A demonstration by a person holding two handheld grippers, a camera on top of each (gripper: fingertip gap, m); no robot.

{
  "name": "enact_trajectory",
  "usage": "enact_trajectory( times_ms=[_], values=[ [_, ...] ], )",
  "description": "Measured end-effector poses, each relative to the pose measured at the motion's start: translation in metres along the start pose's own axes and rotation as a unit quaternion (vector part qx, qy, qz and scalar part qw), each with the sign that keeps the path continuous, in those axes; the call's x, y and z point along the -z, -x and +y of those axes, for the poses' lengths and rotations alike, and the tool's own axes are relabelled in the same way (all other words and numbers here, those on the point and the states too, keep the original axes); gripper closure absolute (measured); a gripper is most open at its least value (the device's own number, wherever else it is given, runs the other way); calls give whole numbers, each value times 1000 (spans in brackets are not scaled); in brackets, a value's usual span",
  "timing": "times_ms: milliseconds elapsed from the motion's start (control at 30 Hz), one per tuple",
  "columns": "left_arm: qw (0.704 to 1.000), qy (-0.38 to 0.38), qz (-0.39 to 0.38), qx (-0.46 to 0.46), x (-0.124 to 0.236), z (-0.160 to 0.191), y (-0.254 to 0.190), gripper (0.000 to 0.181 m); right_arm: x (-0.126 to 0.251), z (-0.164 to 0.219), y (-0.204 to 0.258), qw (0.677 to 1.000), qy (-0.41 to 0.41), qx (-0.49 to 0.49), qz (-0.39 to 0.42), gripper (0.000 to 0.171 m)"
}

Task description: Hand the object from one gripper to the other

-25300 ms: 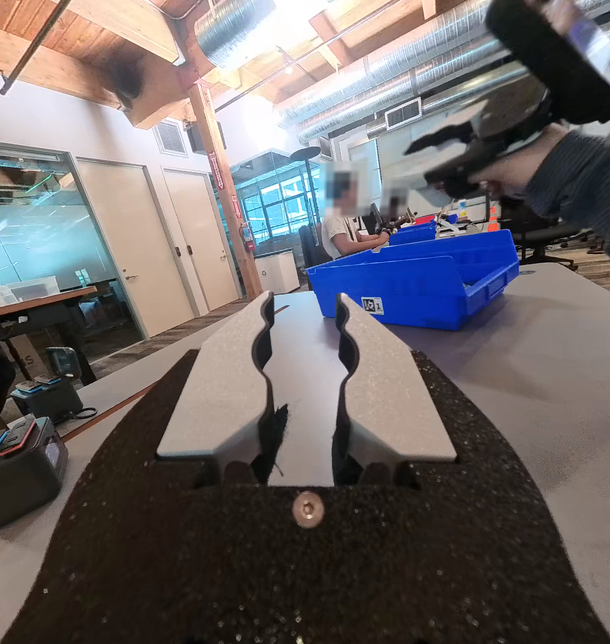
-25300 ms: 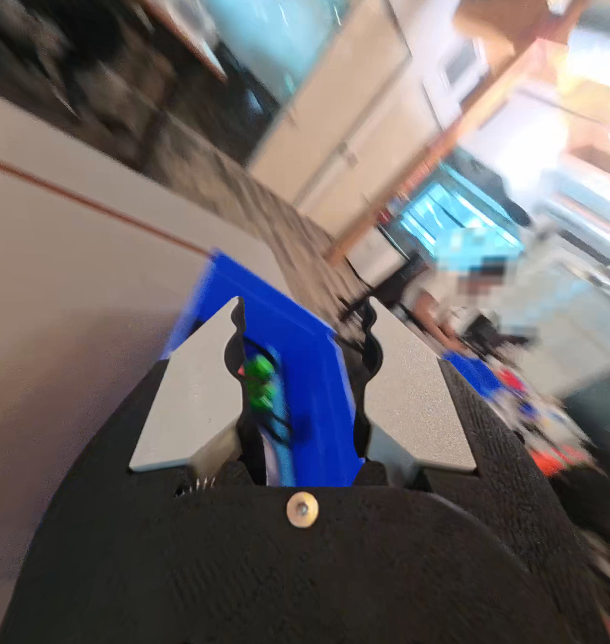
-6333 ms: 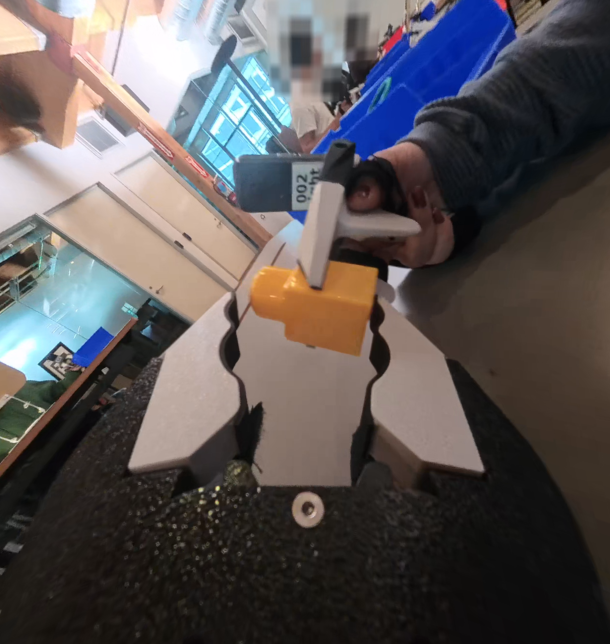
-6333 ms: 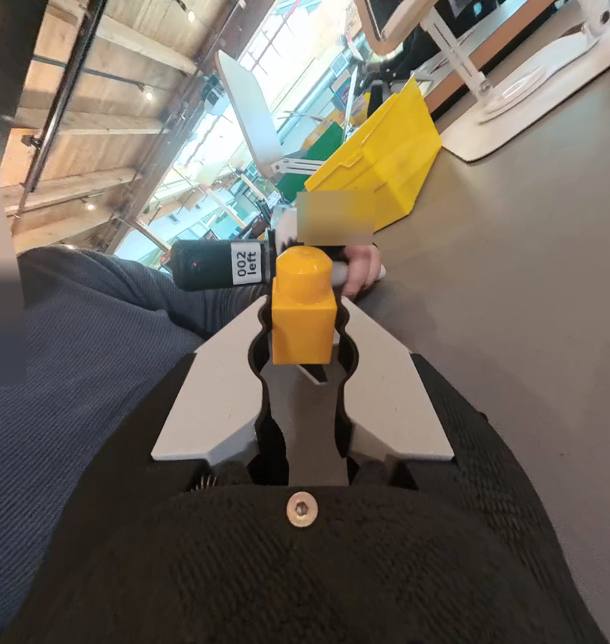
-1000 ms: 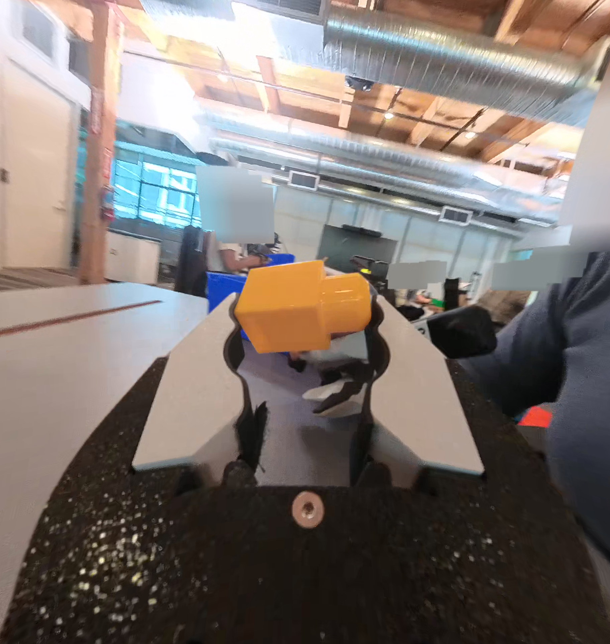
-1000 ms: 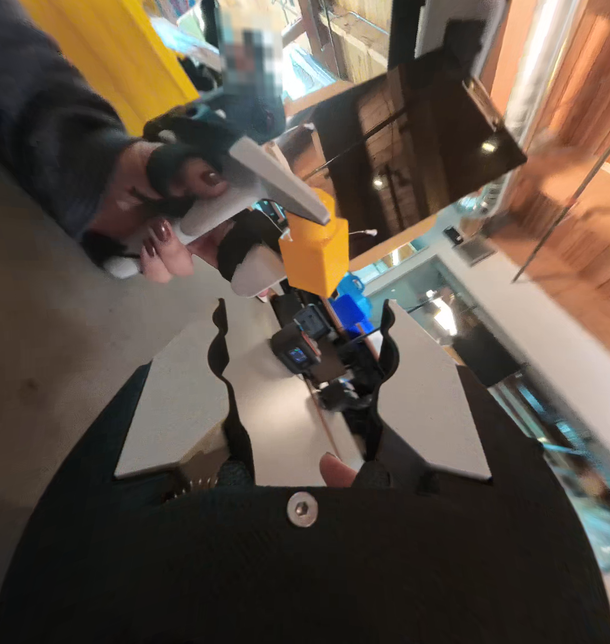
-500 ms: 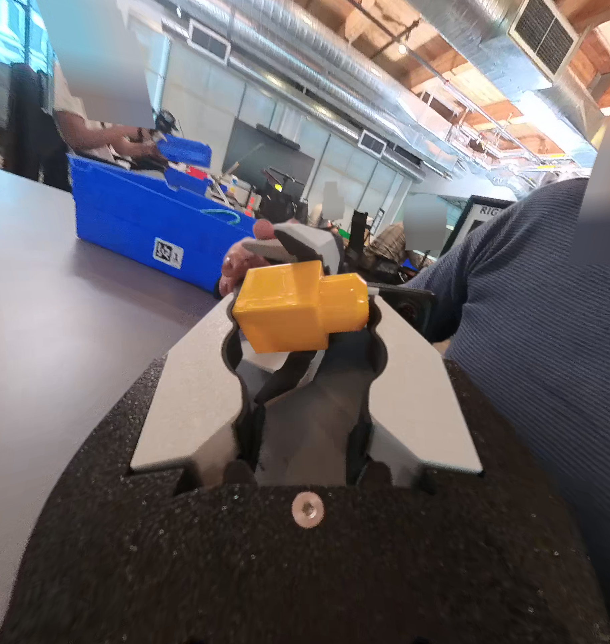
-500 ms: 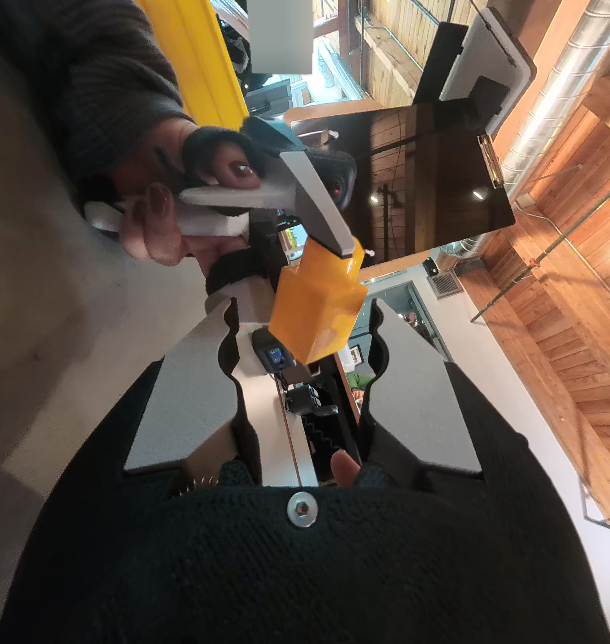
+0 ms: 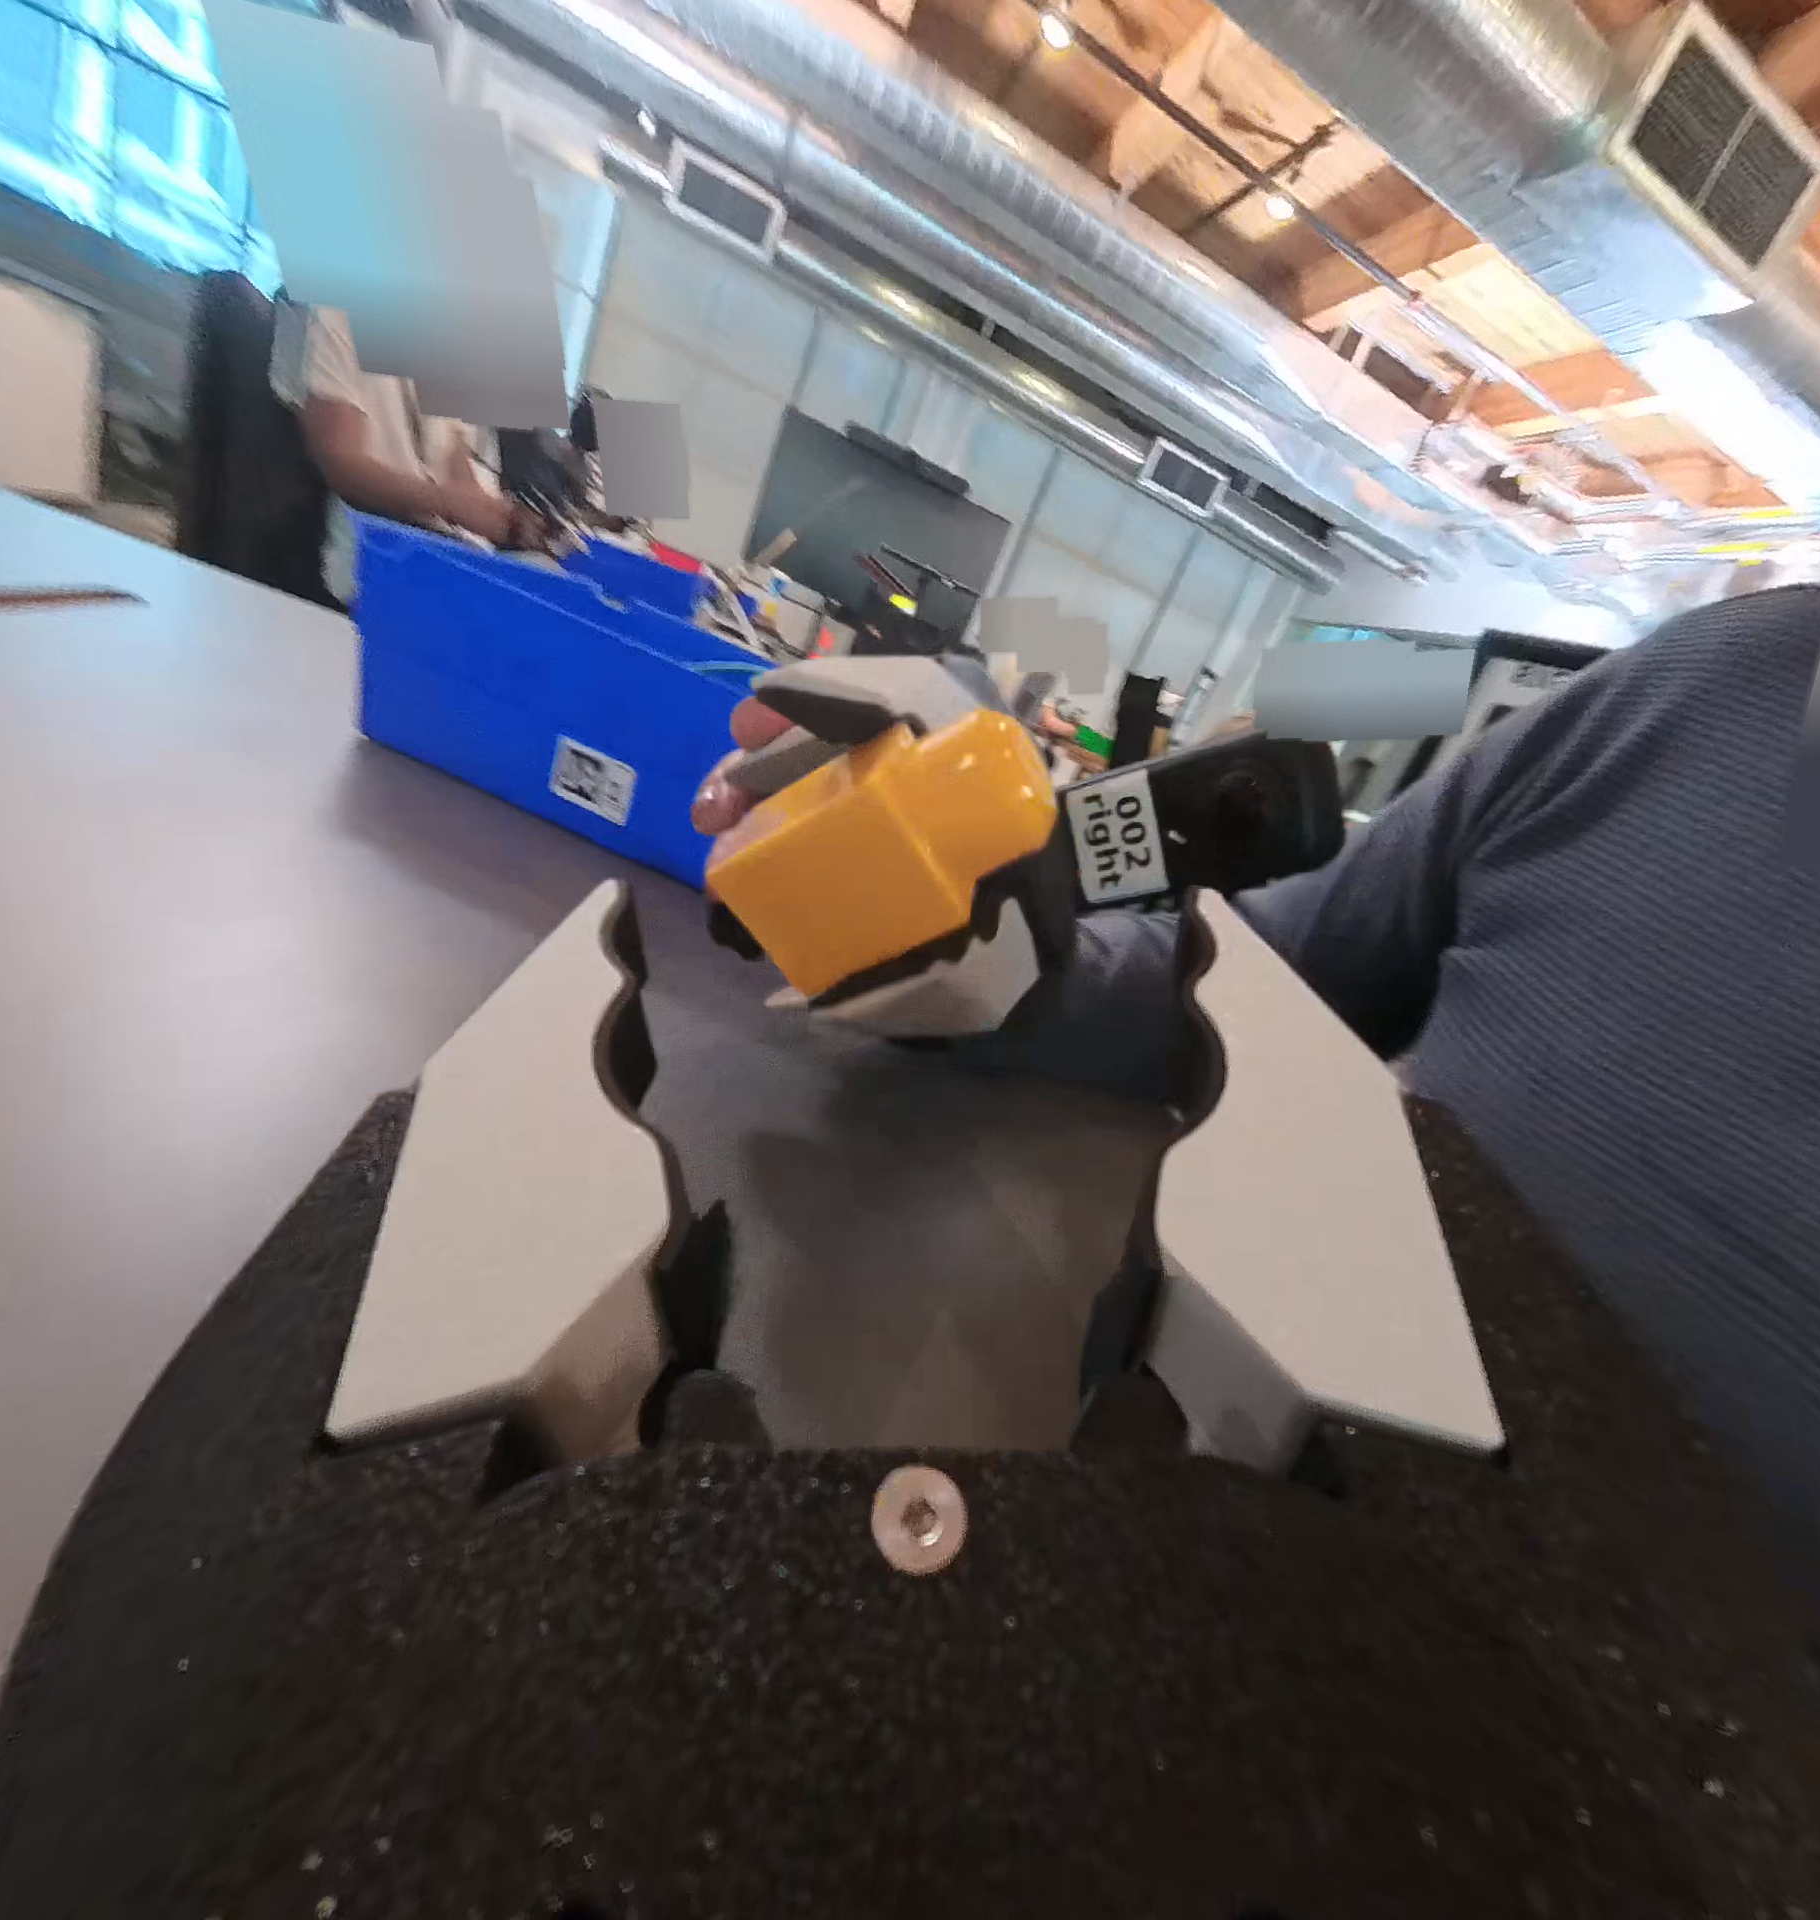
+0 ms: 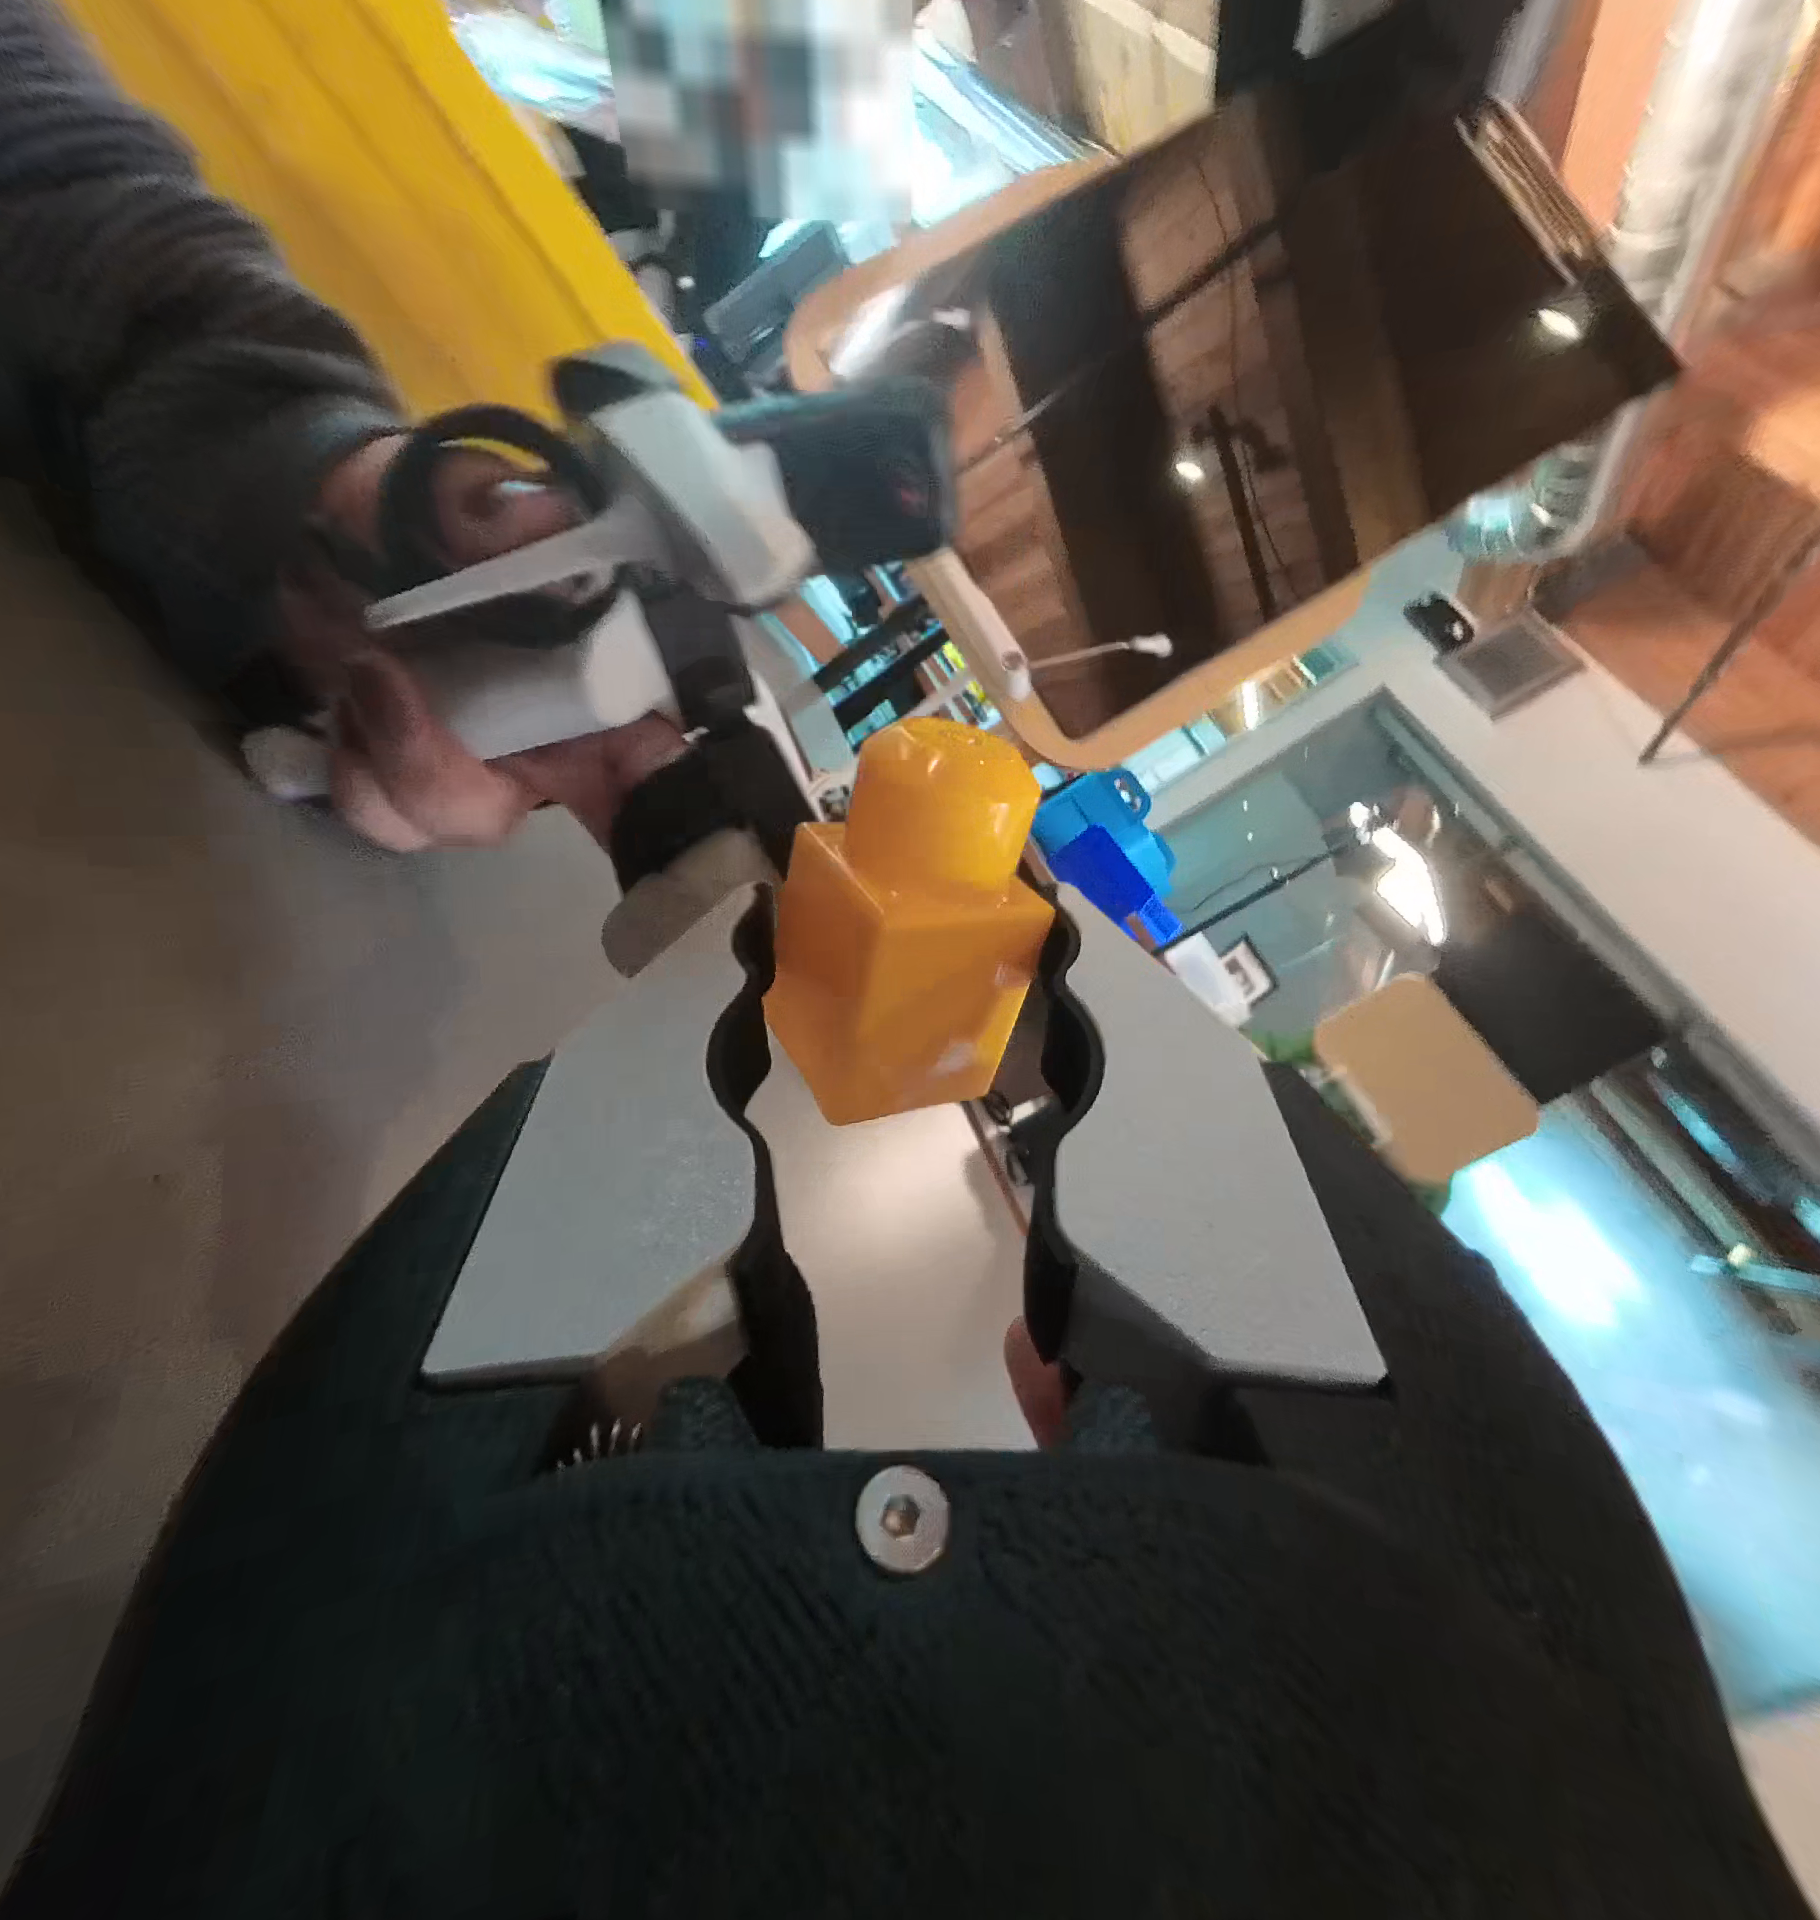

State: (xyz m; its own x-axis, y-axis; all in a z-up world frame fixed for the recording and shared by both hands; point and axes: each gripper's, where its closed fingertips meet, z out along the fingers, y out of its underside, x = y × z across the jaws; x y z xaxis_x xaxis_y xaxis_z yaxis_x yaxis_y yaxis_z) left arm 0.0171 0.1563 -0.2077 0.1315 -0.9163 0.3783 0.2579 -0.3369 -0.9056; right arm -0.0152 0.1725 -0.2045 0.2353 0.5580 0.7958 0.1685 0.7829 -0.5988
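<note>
A yellow toy block (image 9: 875, 852) with one round stud is held in the air over the grey table (image 9: 158, 831). My right gripper (image 10: 906, 914) is shut on the block (image 10: 906, 987), stud pointing away from its camera. In the left wrist view the right gripper (image 9: 776, 847) clamps the block from above and below. My left gripper (image 9: 906, 904) is wide open and empty, with the block just beyond its fingertips and touching neither finger. In the right wrist view the left gripper (image 10: 615, 665) sits up and to the left of the block, open.
A blue bin (image 9: 532, 707) stands on the table behind the block. A yellow bin (image 10: 386, 187) shows at the top left of the right wrist view. A dark blue sleeve (image 9: 1612, 935) fills the right side. A seated person is behind the blue bin. Both grippers' tips are close together, under 4 cm apart.
Half a second ago my left gripper held the block and my right gripper stood open around it. Now the right gripper has shut on the block and the left has opened and let go.
</note>
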Motion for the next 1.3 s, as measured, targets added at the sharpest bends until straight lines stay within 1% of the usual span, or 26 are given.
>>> enact_trajectory(
  times_ms=[33,100,133,167,200,267,367,433,467,533,567,633,667,733,767,800,900,1000,1100,1167,1233,1267,1300],
  values=[
    [999,-8,-18,-29,2,-3,3,80,0,3,-6,999,0,-34,6,121],
    [990,-18,-75,-115,6,-10,10,81,1,8,-14,994,-1,-114,2,121],
    [979,-16,-113,-171,8,-12,15,82,1,11,-15,987,-2,-158,-7,121],
    [959,-7,-153,-238,11,-13,20,81,0,14,-15,979,-2,-205,-21,121],
    [931,13,-189,-312,13,-11,24,81,-1,17,-13,966,-2,-254,-40,121],
    [862,66,-240,-442,12,-3,30,77,-2,21,-5,935,-1,-344,-88,121],
    [765,158,-278,-560,5,17,40,66,-2,23,5,896,-2,-421,-139,122],
    [686,189,-298,-636,2,20,43,64,-1,22,14,876,3,-449,-175,121],
    [660,193,-294,-664,-1,22,40,65,-1,20,18,868,6,-458,-192,121],
    [632,198,-290,-691,-4,24,37,69,1,17,27,856,13,-467,-221,121],
    [626,198,-289,-697,-5,25,35,72,1,15,31,851,15,-470,-234,121],
    [627,197,-282,-699,-5,26,33,78,3,12,39,841,22,-473,-261,122],
    [627,192,-277,-702,-5,26,31,86,4,10,44,836,25,-474,-276,122],
    [628,185,-272,-705,-4,25,27,109,4,8,51,828,33,-476,-294,122],
    [630,181,-275,-703,-3,22,26,112,4,9,54,826,38,-476,-300,122],
    [639,179,-274,-696,-3,22,26,116,4,9,54,824,39,-479,-301,122],
    [654,184,-304,-668,0,16,35,117,0,14,45,829,36,-489,-268,121],
    [635,209,-379,-640,17,3,57,117,-5,25,26,849,30,-487,-201,116],
    [621,235,-424,-616,28,-1,73,117,-11,42,17,870,72,-469,-132,116],
    [611,248,-430,-616,28,1,76,117,-16,44,20,874,101,-463,-108,113],
    [594,258,-430,-629,25,3,75,117,-20,42,23,881,118,-450,-89,113],
    [587,260,-428,-636,23,4,74,117,-21,41,23,887,121,-438,-81,115],
    [584,259,-427,-640,21,4,72,117,-21,39,23,895,122,-422,-71,123]
  ],
)
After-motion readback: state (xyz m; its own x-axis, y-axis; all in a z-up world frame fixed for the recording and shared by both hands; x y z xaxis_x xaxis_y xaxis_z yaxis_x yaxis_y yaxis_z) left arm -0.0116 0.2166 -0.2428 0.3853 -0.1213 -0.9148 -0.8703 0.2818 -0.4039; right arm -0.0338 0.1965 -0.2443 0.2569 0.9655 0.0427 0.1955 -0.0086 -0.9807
